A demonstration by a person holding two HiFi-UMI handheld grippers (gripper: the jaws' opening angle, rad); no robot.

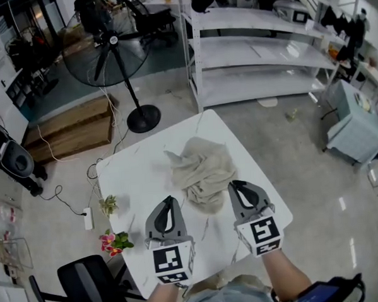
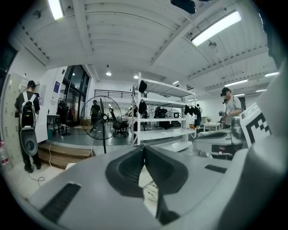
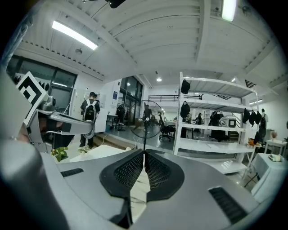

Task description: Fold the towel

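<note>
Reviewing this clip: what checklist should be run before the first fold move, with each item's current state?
1. Towel lies on the table, ahead of both grippers: ok.
2. Towel spread flat: not ok, it is crumpled in a heap.
3. Towel corners identifiable: cannot tell.
4. Left gripper empty: ok, jaws together on nothing.
5. Right gripper empty: ok, jaws together on nothing.
6. Jaws open for a grasp: not ok, both shut.

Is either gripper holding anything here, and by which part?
Nothing is held. The left gripper and right gripper are both shut and empty; the towel lies crumpled on the table ahead of them.
</note>
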